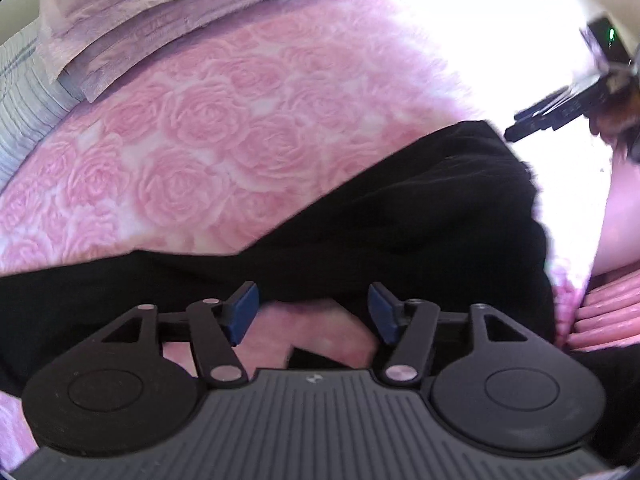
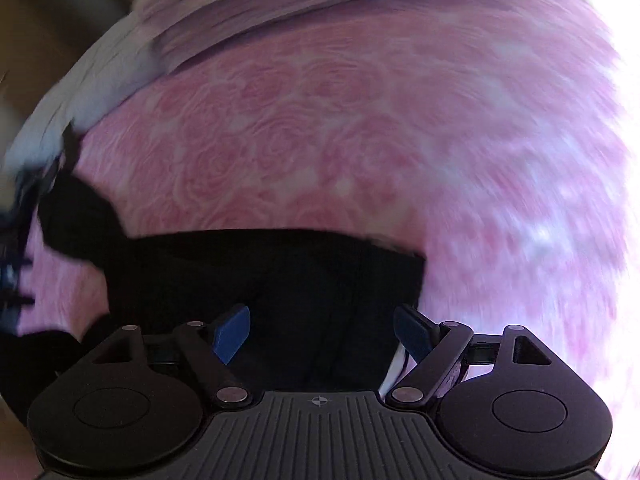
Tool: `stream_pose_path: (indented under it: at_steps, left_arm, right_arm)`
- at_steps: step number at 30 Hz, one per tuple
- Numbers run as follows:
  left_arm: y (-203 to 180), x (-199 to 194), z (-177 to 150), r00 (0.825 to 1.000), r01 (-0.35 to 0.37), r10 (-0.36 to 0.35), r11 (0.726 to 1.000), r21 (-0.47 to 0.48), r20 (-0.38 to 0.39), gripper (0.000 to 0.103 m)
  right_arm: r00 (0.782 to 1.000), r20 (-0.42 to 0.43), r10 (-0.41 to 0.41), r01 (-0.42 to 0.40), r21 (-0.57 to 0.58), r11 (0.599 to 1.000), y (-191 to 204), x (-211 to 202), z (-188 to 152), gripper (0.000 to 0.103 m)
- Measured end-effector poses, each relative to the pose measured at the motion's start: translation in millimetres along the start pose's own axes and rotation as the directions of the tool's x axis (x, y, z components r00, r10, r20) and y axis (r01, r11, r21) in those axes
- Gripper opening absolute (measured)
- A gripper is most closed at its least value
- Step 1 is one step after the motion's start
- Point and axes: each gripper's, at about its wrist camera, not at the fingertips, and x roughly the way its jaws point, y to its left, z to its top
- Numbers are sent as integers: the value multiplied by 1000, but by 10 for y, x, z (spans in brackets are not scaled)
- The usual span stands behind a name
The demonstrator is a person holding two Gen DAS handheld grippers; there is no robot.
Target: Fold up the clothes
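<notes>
Pink rose blanket (image 1: 208,128), both claws apparently empty, agape over black garment (image 1: 400,216)

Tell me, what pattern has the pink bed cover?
The pink bed cover has raised roses all over; the left wrist view shows it best.

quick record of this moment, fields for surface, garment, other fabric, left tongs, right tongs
surface: pink rose-pattern blanket
garment: black garment lying on the blanket, spread below both tongs
other fabric: pale pink folded cloth at the blanket's far edge
left tongs: open, nothing pinched, over the garment's near edge
right tongs: open, nothing pinched, above the garment
view quality: right wrist view motion-blurred
</notes>
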Motion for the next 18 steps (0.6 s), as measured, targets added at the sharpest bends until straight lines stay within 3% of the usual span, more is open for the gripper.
stream_pose_path:
  at_steps: [5, 8, 10, 12, 13, 18]
  left_arm:
    - [266, 291, 250, 996, -75, 76, 996, 41, -35, 63]
    - [398, 479, 268, 994, -82, 90, 989, 120, -57, 64]
    - [477, 615, 243, 991, -85, 104, 976, 201, -83, 64]
    - [564, 724, 197, 986, -88, 123, 956, 280, -111, 64]
    - [608, 766, 176, 983, -90, 134, 945, 314, -122, 64]
    - [804, 812, 219, 987, -57, 112, 918, 392, -119, 64]
  right_arm:
    - [986, -149, 78, -123, -319, 940, -70, 589, 396, 82]
    - [948, -298, 114, -229, -386, 893, -88, 1006, 453, 82]
    - [925, -362, 116, -262, -386, 884, -78, 1133, 446, 81]
    - [913, -395, 103, -267, -385, 884, -73, 1177, 439, 45]
    - [918, -388, 87, -247, -386, 889, -79, 1135, 438, 15]
    - [958, -285, 34, -158, -427, 890, 33, 601, 509, 5]
